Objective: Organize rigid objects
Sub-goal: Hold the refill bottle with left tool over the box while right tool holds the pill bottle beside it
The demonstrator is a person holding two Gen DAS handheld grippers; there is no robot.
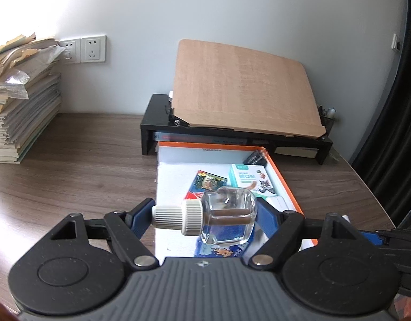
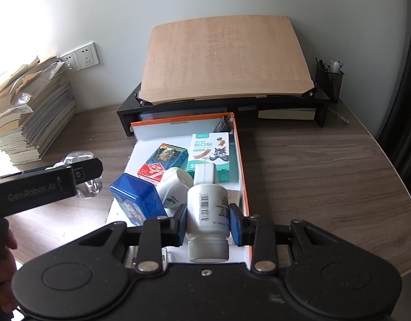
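Landmark: orange-rimmed box (image 2: pixel 245 184) on the wooden surface (image 2: pixel 312 165), just in front of the black riser (image 2: pixel 323 101) that carries a tilted wooden board (image 2: pixel 224 58).

Left claw (image 1: pixel 205 215): pinching a clear glass bottle (image 1: pixel 228 215) endwise, one blue pad on the tip of the ribbed white cap (image 1: pixel 178 216), the other on the glass base. The bottle's long axis lies level and crosswise to the claw, cap pointing away from the box toward its left side. It hangs above the box's near left edge, clear of the contents.

Right claw (image 2: pixel 208 224): pressed onto a white pill bottle (image 2: pixel 207 214), pads on its opposite sides. The bottle's long axis runs along the claw's line, cap end toward the camera, base pointing into the box. It sits over the box's near right corner.

Inside the box: a blue tin (image 2: pixel 137 200) near left, a card pack (image 2: pixel 163 164) mid, a teal plaster carton (image 2: pixel 210 155) against the right wall, other white containers between.
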